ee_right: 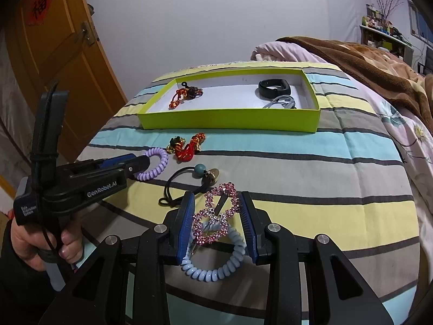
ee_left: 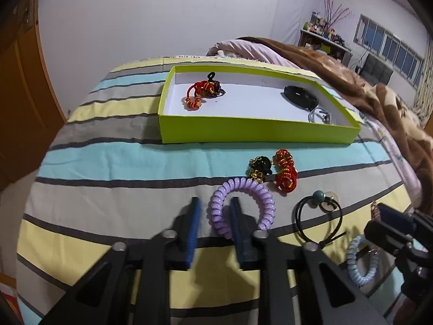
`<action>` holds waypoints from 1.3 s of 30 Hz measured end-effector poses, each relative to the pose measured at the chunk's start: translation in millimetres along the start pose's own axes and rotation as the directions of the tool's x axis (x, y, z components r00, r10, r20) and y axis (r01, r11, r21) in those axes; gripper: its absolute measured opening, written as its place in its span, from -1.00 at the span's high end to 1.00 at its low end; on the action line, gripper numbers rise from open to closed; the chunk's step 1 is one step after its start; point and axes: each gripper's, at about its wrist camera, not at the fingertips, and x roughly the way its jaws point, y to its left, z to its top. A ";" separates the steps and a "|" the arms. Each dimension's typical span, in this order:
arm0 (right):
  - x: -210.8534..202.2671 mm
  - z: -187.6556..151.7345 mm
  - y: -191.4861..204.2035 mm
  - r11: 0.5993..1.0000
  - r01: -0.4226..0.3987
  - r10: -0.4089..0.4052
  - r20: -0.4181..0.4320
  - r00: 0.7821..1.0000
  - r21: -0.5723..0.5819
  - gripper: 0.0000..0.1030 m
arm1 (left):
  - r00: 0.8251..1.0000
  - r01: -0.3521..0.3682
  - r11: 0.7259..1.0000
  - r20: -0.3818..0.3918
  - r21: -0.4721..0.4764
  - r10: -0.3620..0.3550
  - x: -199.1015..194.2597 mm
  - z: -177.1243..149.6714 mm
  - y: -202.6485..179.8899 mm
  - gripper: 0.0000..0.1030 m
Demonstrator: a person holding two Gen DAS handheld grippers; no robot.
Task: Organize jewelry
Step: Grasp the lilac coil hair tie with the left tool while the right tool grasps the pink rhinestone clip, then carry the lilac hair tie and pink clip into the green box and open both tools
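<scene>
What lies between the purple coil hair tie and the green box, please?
A red-and-gold ornament and a dark green one; then bare striped bedding, clearest in the left wrist view.

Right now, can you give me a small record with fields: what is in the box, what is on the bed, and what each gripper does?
box: red charm, black band, grey cable
bed: purple coil, blue coil, pink clip, black tie, red charm and dark charm
left gripper: around purple coil's side, grip unclear
right gripper: open around pink clip
</scene>
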 end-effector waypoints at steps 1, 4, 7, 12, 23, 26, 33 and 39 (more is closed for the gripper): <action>-0.2 0.4 -0.5 1.000 0.000 0.000 -0.001 1.000 0.001 0.32 | 1.000 0.002 1.000 -0.001 0.001 -0.002 0.2 0.4 0.3 0.79; -2.7 0.7 -2.3 1.000 0.004 -0.004 0.003 1.000 0.000 0.32 | 1.000 0.011 1.000 0.001 -0.005 -0.011 -1.4 0.4 2.7 0.81; -6.3 0.7 -4.5 1.000 0.010 -0.010 0.008 1.000 0.003 0.32 | 0.999 0.026 1.000 0.018 0.000 -0.026 -6.0 -0.3 2.1 0.81; -15.5 1.7 -7.7 1.000 0.021 -0.021 0.027 0.999 0.006 0.32 | 0.998 0.040 0.999 0.042 -0.007 -0.040 -18.7 -5.9 3.7 0.81; -35.8 6.5 -7.2 1.000 0.029 -0.029 0.075 0.997 -0.003 0.32 | 0.984 0.083 0.996 0.159 -0.011 -0.080 -69.5 1.5 5.2 0.81; -38.8 8.3 -6.9 0.999 0.033 -0.032 0.083 0.996 -0.008 0.32 | 0.981 0.084 0.996 0.174 -0.004 -0.082 -75.4 6.0 3.0 0.81; -43.3 18.3 -7.0 0.999 0.043 -0.041 0.107 0.993 -0.021 0.32 | 0.979 0.088 0.996 0.187 -0.005 -0.085 -77.5 16.5 3.1 0.81; -41.3 32.8 -9.1 0.998 0.059 -0.054 0.126 0.991 -0.034 0.32 | 0.974 0.078 0.997 0.213 -0.004 -0.075 -78.6 31.9 4.6 0.81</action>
